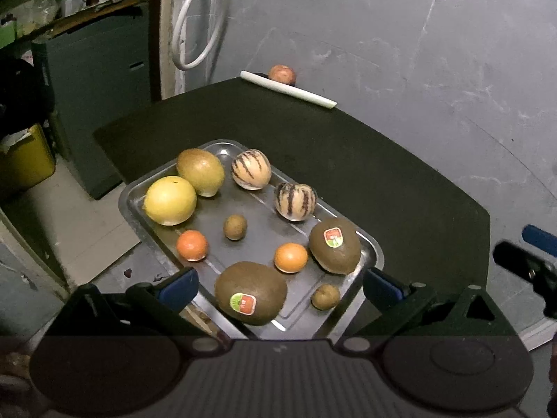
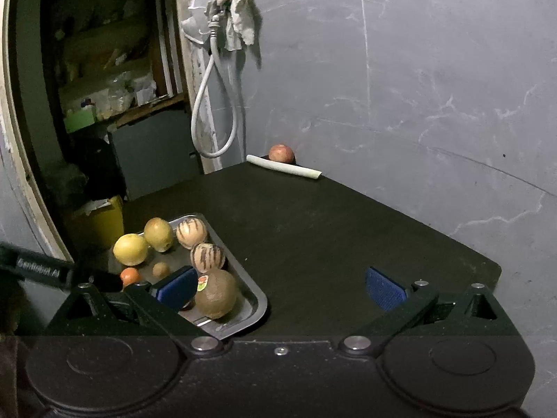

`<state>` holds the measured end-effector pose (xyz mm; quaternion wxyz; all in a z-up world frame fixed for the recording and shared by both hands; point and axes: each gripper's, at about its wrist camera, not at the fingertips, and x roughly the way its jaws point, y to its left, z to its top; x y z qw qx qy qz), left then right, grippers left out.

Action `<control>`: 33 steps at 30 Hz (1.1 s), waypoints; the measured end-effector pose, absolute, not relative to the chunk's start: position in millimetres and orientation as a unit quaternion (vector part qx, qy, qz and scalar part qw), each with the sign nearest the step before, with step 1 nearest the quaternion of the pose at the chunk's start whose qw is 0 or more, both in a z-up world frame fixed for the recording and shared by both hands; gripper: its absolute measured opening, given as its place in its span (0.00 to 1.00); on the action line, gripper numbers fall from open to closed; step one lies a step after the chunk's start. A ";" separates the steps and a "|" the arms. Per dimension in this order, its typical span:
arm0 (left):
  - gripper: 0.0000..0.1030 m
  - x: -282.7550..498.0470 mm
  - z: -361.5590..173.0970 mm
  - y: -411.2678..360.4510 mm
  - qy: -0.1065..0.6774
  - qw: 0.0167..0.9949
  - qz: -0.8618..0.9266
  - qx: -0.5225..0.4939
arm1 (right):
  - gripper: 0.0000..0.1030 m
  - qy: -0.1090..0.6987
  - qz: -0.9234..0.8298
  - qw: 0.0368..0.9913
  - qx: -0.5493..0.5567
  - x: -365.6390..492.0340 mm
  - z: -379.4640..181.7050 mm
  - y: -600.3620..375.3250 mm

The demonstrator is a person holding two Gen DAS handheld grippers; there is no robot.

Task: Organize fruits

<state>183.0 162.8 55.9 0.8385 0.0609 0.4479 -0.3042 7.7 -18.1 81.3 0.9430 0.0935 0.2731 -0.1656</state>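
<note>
Left wrist view: the left gripper [image 1: 278, 287] hangs over the near end of a metal tray [image 1: 374, 249] with its jaws wide and nothing between them. The tray sits at the near left corner of the dark counter [image 1: 383, 174] and carries all but one of the fruits. At the tray's far end lie a yellow citrus [image 1: 170, 200], a greenish-brown pear-like fruit [image 1: 200, 171] touching it, and two striped melons [image 1: 251, 169] [image 1: 296, 201]. In the middle are two small oranges [image 1: 192, 245] [image 1: 291, 257] and a small brown fruit [image 1: 235, 227]. At the near end are two stickered kiwis [image 1: 250, 292] [image 1: 335, 245] and another small brown fruit [image 1: 325, 296]. A reddish apple [image 1: 282, 74] rests at the counter's far corner against the wall, just behind a white stick [image 1: 289, 88]. The right gripper [image 1: 532, 261] shows at the right edge; its jaws are not readable here.

Right wrist view: the right gripper [image 2: 280, 287] hangs over the counter's near edge, jaws wide, holding nothing; its left finger [image 2: 177, 287] overlaps the tray [image 2: 259, 304], while the right one is above bare counter [image 2: 348, 226]. The apple [image 2: 281, 153] and white stick [image 2: 283, 167] lie at the far corner. A cloth [image 2: 240, 17] and hose [image 2: 212, 104] hang on the wall.
</note>
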 end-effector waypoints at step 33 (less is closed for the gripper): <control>0.99 -0.2 90.7 86.9 0.415 0.908 0.028 -0.045 | 0.99 0.259 0.150 0.954 0.009 -15.1 101.7 -142.0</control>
